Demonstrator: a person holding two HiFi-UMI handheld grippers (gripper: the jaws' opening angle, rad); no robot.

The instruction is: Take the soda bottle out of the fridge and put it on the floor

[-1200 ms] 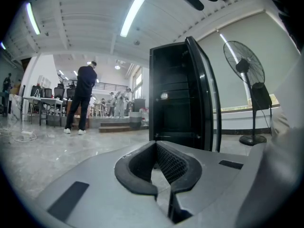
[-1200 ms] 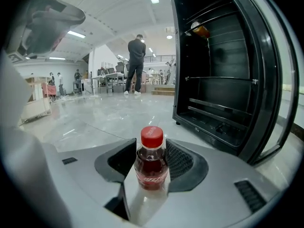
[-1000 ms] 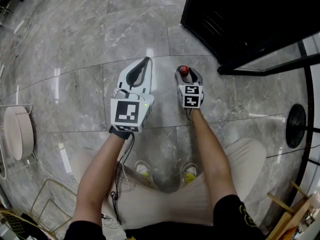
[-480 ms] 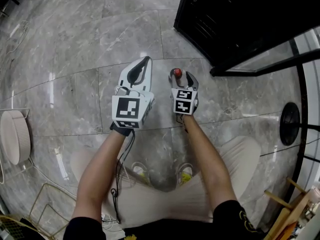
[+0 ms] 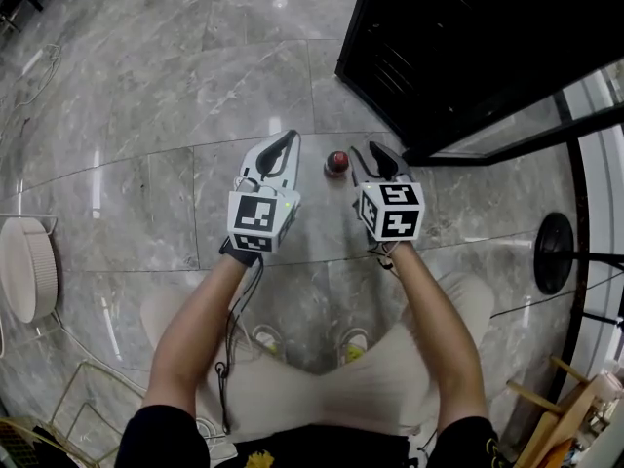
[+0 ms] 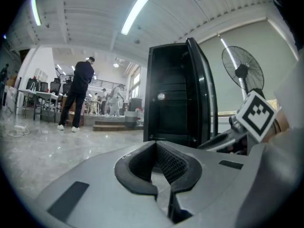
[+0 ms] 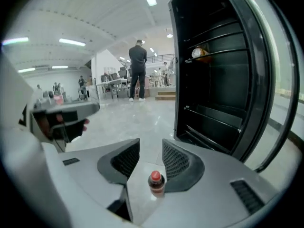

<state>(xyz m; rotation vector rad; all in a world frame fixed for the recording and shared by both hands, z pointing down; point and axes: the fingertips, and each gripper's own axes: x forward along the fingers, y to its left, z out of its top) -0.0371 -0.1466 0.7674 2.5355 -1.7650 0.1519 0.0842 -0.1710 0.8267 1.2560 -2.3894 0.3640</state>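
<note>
Soda bottle [image 5: 336, 162] upright on the floor [image 5: 195, 86], near the open fridge [image 5: 468, 37], between both tools, touching neither. Right tool [image 7: 151, 147] spread, jaws just been closing, pinching nothing. Left tool [image 6: 156, 146] pressed together, empty.

soda bottle [image 5: 336, 161]: red cap, dark drink | I see it upright, free-standing on grey marble floor [image 5: 146, 115] | fridge [image 5: 468, 37]: black, open, near

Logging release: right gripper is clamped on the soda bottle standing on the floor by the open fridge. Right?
Not clamped: in the right gripper view the right gripper hangs above the soda bottle, jaws apart and clear of it, just closing a little. Rest is right.
</note>
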